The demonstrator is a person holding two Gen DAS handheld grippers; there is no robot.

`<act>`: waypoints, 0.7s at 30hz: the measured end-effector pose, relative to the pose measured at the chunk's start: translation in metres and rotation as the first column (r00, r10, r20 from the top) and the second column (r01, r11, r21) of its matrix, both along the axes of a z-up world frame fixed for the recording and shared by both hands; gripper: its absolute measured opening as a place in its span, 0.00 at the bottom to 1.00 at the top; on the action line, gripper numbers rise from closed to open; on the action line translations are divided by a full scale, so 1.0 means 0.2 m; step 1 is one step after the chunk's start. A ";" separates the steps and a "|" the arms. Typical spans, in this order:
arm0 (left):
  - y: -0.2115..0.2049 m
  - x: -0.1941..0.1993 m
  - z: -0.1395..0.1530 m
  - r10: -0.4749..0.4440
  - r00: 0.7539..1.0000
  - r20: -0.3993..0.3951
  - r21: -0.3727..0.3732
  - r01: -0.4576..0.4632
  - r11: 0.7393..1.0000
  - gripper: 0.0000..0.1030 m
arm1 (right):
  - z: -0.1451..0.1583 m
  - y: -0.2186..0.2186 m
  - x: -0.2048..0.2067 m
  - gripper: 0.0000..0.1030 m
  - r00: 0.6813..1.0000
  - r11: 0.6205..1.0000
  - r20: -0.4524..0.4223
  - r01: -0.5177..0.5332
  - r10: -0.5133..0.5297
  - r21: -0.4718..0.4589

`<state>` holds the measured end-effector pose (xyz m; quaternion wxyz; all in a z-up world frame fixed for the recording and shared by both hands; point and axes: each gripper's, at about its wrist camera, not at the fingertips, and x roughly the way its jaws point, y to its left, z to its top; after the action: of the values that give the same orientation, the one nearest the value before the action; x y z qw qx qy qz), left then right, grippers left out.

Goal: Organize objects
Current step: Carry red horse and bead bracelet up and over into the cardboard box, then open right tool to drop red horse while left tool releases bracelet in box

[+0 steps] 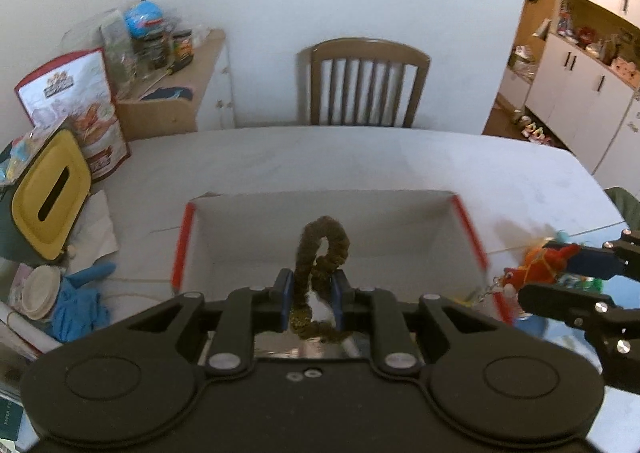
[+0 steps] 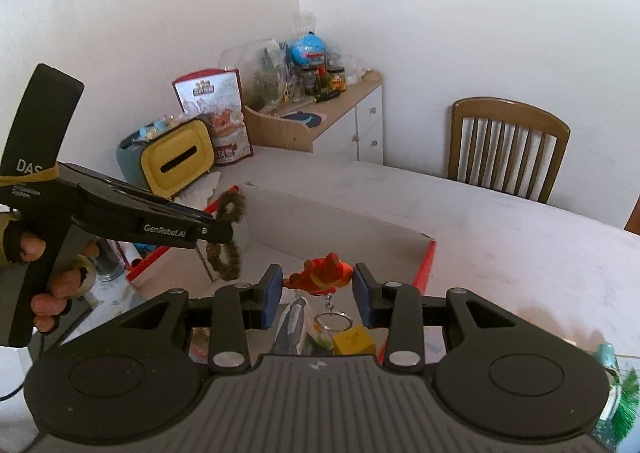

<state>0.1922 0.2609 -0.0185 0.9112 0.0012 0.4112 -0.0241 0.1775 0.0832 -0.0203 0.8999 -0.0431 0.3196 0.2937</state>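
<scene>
The left gripper is held level over the near edge of the box, fingers pointing toward the chair across the table. Its blue pads are clamped on a brown scrunchie — a fuzzy loop squeezed narrow, its long axis upright, the upper loop rising above the fingertips and the lower end hanging below them. From the right wrist view the same gripper reaches in from the left, slanting slightly down, held by a hand in a fingerless glove wrapped around the grip; the scrunchie there stands on end, part above and part below the jaws, over the box's left side.

The right gripper is also held roughly level, pointing toward the box's far right corner. Between its pads sits a red-orange keychain toy, lying crosswise from pad to pad, with a chain and metal ring dangling straight down. The jaws stand fairly wide, and the toy's ends seem to meet both pads — it is gripped. In the left wrist view this gripper sits just beyond the box's right wall, the toy pointing left toward the box.

The box is white cardboard with red edges, open on top. A yellow-lidded bin stands at the table's left edge.
</scene>
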 end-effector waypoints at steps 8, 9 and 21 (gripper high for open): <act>0.10 0.09 -0.15 0.012 0.998 -0.060 0.041 -0.009 0.999 0.18 | -0.18 0.19 0.14 0.36 0.999 0.997 -0.033 0.014 -0.017 -0.079; 0.11 0.10 -0.16 0.013 0.998 -0.067 0.044 -0.010 0.999 0.18 | -0.20 0.20 0.16 0.36 0.999 0.996 -0.038 0.020 -0.024 -0.091; 0.12 0.14 -0.33 0.002 0.989 -0.149 0.059 0.007 0.998 0.18 | -0.42 0.33 0.33 0.36 0.993 0.982 -0.103 0.042 -0.062 -0.183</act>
<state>0.2194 0.2845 -0.0841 0.8775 0.0272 0.4786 -0.0129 0.2427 0.1489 -0.1045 0.8810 -0.0998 0.3942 0.2418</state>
